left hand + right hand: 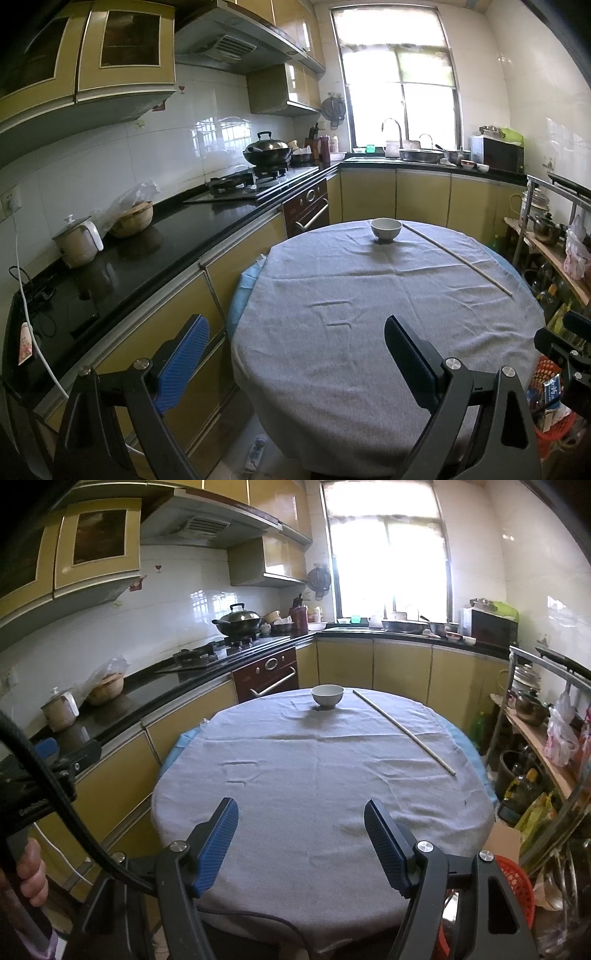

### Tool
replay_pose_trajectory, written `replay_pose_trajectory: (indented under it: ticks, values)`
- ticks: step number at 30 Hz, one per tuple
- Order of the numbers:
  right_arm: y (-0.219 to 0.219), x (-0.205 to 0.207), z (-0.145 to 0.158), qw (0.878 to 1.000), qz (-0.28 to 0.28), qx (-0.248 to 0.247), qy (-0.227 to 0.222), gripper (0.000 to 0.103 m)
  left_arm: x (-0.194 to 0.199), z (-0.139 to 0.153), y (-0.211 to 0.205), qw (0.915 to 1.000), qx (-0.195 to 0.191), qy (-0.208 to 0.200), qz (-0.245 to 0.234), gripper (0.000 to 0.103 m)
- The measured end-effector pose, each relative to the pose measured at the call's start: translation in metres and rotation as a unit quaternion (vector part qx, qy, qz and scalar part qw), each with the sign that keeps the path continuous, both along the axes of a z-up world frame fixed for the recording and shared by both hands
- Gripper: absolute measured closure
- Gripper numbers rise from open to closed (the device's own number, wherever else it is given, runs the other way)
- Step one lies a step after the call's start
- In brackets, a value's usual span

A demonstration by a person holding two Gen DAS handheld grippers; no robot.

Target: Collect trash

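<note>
text: none legible | packet print [551, 392], lower right of left wrist view: too blurred to read

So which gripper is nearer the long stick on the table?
Right. The stick lies along the table's far right side; the right gripper hovers over the near edge, the left gripper further left.

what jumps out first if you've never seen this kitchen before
The round table under a grey cloth fills the middle, bare except for a white bowl at its far edge and a long thin stick lying to the bowl's right. Behind, a bright window glares above the sink.
</note>
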State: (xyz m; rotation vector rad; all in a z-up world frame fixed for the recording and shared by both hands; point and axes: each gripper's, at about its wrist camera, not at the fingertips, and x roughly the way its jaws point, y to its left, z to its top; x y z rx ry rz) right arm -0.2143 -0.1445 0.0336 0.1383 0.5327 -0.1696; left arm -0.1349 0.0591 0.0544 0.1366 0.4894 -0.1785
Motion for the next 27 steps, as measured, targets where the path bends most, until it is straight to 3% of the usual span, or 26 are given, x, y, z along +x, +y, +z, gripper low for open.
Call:
replay_pose_trajectory:
  ticks: [27]
  values:
    - [-0.0061,-0.0014,-0.0057,1.0,-0.004,0.011,0.005,0.029,0.0037,-0.0077,-0.0017,0.9999,0.004,0.011,-0.007,0.007]
